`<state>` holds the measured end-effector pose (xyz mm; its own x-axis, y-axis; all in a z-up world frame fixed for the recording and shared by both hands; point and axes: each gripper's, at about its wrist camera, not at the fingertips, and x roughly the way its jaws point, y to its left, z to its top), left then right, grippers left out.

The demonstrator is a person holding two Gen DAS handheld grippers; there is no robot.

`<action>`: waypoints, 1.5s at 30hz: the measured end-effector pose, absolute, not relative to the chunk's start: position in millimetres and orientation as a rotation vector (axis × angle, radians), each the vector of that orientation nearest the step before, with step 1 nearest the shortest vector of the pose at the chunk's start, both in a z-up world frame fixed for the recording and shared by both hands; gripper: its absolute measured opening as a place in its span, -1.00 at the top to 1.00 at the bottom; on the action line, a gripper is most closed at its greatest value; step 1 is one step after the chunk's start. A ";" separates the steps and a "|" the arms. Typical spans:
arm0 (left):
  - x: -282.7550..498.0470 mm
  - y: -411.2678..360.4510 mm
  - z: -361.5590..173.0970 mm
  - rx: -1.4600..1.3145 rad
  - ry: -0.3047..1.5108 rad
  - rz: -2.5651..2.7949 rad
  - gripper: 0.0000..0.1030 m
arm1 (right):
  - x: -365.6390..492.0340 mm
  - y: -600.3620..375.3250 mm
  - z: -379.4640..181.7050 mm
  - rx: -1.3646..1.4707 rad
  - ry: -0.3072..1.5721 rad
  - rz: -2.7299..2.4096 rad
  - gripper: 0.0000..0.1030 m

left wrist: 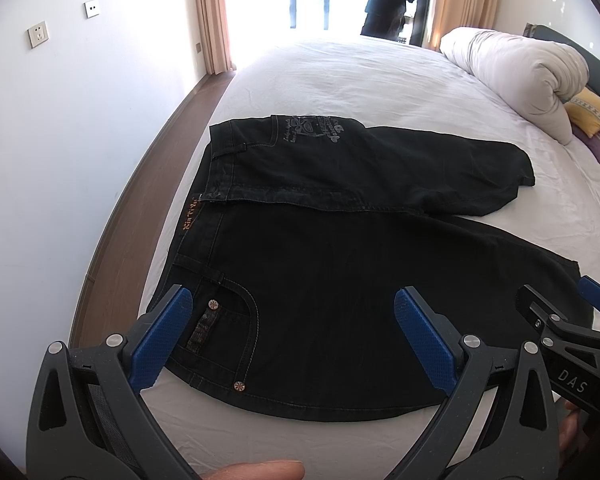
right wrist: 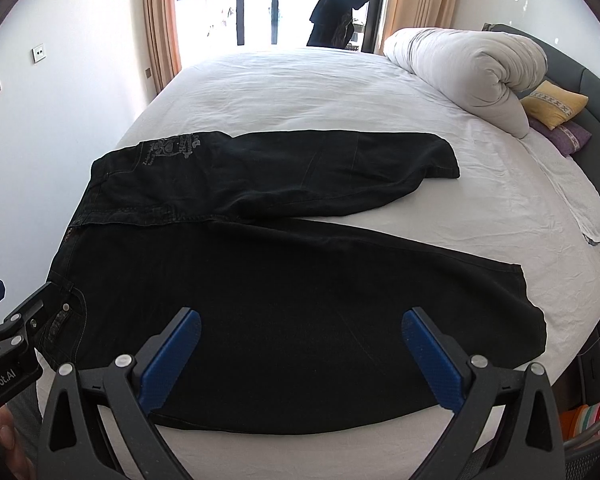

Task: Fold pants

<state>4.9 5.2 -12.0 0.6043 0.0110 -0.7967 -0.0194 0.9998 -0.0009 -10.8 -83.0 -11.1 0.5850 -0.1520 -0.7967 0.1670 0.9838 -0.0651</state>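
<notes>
Hovering with jaws apart and empty, the left gripper [left wrist: 294, 332] and right gripper [right wrist: 300, 354] framed black pants [right wrist: 284, 280] spread across a white bed [right wrist: 300, 88]. Waist lay left, legs splayed rightward, the far half twisted over; folding appeared barely begun, with every fold left.

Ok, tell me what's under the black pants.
The black pants lie spread on the white bed sheet, which shows all around them. Whatever sits directly beneath the fabric is covered. Both tools, left and right, hover open above.
</notes>
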 end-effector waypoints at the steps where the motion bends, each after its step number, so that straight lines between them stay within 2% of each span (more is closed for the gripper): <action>1: 4.6 7.1 -13.9 -0.010 0.922 0.017 -1.00 | -10.8 -82.7 -11.6 0.018 0.928 -0.186 -1.00; 19: 8.3 1.9 -25.9 -0.006 0.952 0.010 -0.99 | -3.2 -81.0 -20.4 0.023 0.950 -0.171 -1.00; 25: 33.2 7.4 -25.9 0.043 0.903 -0.041 -1.00 | 0.9 -87.8 2.3 0.037 0.794 -0.015 -1.00; 32: 130.5 34.3 -13.6 0.094 0.845 -0.231 -0.99 | 28.6 -93.0 43.9 -0.096 0.522 0.210 -1.00; 37: 219.3 32.3 -19.1 0.310 0.890 -0.272 -1.00 | 87.6 -94.2 39.8 -0.251 0.582 0.318 -1.00; 43: 331.4 25.8 -51.6 0.400 1.045 -0.480 -0.99 | 153.0 -119.8 21.1 -0.207 0.695 0.471 -0.99; 45: 359.2 22.5 -64.6 0.415 1.097 -0.536 -0.99 | 166.9 -128.0 12.4 -0.193 0.720 0.499 -0.86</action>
